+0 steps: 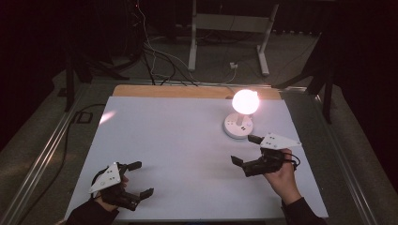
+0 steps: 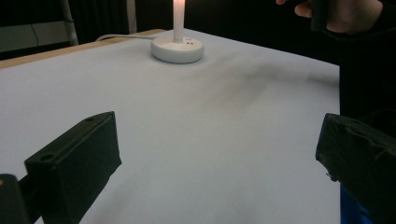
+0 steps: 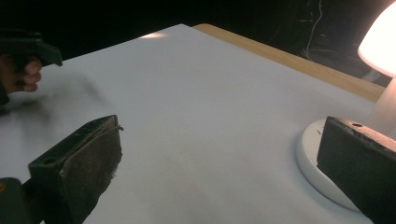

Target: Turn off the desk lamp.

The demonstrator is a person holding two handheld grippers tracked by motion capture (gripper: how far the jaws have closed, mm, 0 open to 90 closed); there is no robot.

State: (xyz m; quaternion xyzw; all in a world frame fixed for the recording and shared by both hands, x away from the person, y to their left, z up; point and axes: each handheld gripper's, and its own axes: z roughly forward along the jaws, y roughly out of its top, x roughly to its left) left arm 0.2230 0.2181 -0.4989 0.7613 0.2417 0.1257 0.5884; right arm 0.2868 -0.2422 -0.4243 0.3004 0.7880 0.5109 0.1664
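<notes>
A small white lamp [image 1: 240,123] with a round base and a lit, glowing globe [image 1: 245,101] stands on the white table top [image 1: 178,140] at the back right. In the left gripper view its base [image 2: 177,49] sits far ahead. My right gripper [image 1: 246,150] hovers just in front of the lamp, open and holding nothing; in its own view the lamp base [image 3: 313,158] lies beside the right-hand jaw. At the near left corner my left gripper [image 1: 140,178] is open as well, with nothing between its jaws.
The white sheet covers a wooden table whose back edge [image 1: 187,91] shows. A white cord [image 1: 220,84] runs from the lamp off the back. Beyond are dark floor, cables and a white table frame [image 1: 230,28]. Metal rails flank the table.
</notes>
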